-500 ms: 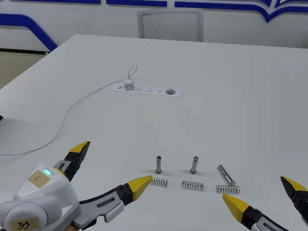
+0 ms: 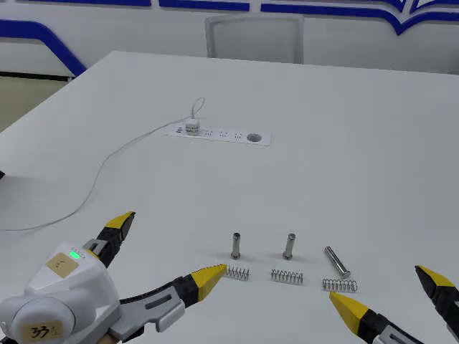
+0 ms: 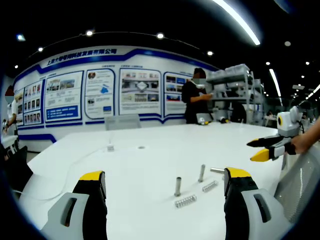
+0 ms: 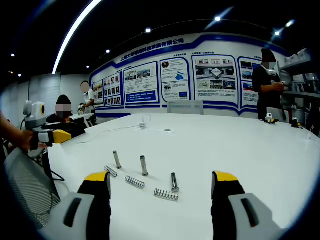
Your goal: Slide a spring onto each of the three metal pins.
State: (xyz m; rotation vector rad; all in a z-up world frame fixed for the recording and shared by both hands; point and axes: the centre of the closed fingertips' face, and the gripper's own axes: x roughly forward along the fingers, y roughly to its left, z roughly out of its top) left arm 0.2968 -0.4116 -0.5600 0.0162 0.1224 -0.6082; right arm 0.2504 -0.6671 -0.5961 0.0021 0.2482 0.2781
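Two metal pins (image 2: 236, 245) (image 2: 289, 246) stand upright on the white table (image 2: 337, 150). A third pin (image 2: 336, 261) lies on its side to their right. Three springs (image 2: 237, 272) (image 2: 287, 276) (image 2: 339, 285) lie flat in a row just in front of the pins. My left gripper (image 2: 166, 247) is open, its right tip close to the left spring (image 3: 185, 201). My right gripper (image 2: 387, 290) is open beside the right spring (image 4: 166, 194). Neither gripper holds anything. The right gripper view has the pins (image 4: 144, 165) ahead between its jaws.
A white power strip (image 2: 219, 134) with a plug and a cable (image 2: 107, 161) lies farther back on the table. A grey chair (image 2: 253, 36) stands at the far edge. People stand and sit beyond the table (image 3: 195, 100) (image 4: 62, 117).
The right gripper has drifted slightly left and down. Pins, springs and the left gripper are where they were.
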